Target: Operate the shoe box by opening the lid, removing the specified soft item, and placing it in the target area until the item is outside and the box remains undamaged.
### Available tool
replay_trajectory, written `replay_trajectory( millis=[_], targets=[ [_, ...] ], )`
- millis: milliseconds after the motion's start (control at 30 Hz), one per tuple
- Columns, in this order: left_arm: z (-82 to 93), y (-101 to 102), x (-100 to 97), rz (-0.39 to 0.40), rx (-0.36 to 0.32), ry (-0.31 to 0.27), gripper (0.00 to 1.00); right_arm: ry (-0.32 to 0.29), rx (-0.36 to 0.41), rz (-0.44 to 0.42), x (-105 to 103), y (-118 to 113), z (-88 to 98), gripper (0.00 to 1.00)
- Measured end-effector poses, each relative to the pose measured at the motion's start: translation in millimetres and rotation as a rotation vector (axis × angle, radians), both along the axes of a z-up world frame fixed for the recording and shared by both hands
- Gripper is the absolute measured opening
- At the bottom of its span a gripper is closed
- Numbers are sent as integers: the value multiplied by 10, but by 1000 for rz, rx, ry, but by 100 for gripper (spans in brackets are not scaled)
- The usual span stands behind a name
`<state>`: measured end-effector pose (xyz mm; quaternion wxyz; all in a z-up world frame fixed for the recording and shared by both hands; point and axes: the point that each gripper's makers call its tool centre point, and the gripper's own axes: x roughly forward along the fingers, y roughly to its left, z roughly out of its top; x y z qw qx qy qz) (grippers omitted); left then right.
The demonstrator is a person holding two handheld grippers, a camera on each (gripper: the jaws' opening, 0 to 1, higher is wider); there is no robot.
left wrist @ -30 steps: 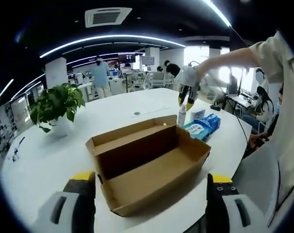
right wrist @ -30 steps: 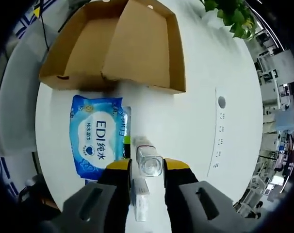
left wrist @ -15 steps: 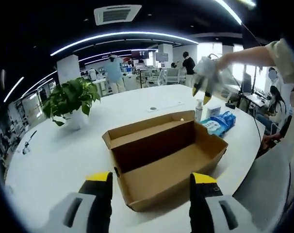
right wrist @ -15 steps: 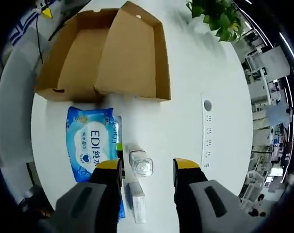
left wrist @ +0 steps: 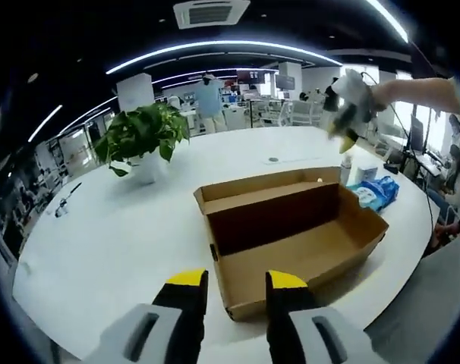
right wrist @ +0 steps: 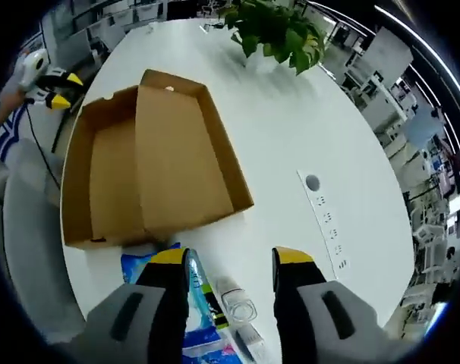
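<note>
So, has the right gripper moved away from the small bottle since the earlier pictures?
Yes. The right gripper let go of the small bottle and rose away from it; its jaws are open, and the bottle stands beside the wipes pack.

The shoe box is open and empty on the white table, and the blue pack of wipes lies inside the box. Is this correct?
Not quite. The shoe box is open and empty on the white table, but the blue pack of wipes lies outside it, on the table beside one end. The right gripper view shows this.
</note>
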<state>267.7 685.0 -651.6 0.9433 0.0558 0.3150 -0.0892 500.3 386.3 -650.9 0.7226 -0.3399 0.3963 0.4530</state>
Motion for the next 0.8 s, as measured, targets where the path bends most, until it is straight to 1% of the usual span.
replay_trajectory(
  millis=[133, 233, 333, 400, 467, 533, 633, 700, 800],
  targets=[
    [-86, 37, -3, 29, -15, 25, 23, 35, 58, -126, 98, 56, -68, 39],
    [-164, 48, -11, 50, -33, 50, 18, 78, 107, -233, 133, 94, -142, 37],
    [-249, 65, -24, 65, -37, 76, 16, 119, 145, -324, 157, 118, -226, 36],
    [-283, 67, -28, 72, -48, 86, 16, 129, 154, -356, 151, 118, -268, 34],
    [-315, 66, -30, 80, -60, 96, 15, 137, 162, -372, 245, 130, -356, 34],
    [-341, 72, -28, 85, -62, 103, 15, 143, 161, -390, 200, 142, -406, 34],
    [-364, 81, -18, 93, -68, 110, 13, 153, 155, -403, 217, 165, -492, 32],
    [-378, 88, -7, 97, -71, 115, 12, 158, 168, -435, 237, 184, -534, 31],
    [-397, 94, 15, 103, -80, 118, 9, 182, 182, -482, 232, 224, -584, 28]
  ],
)
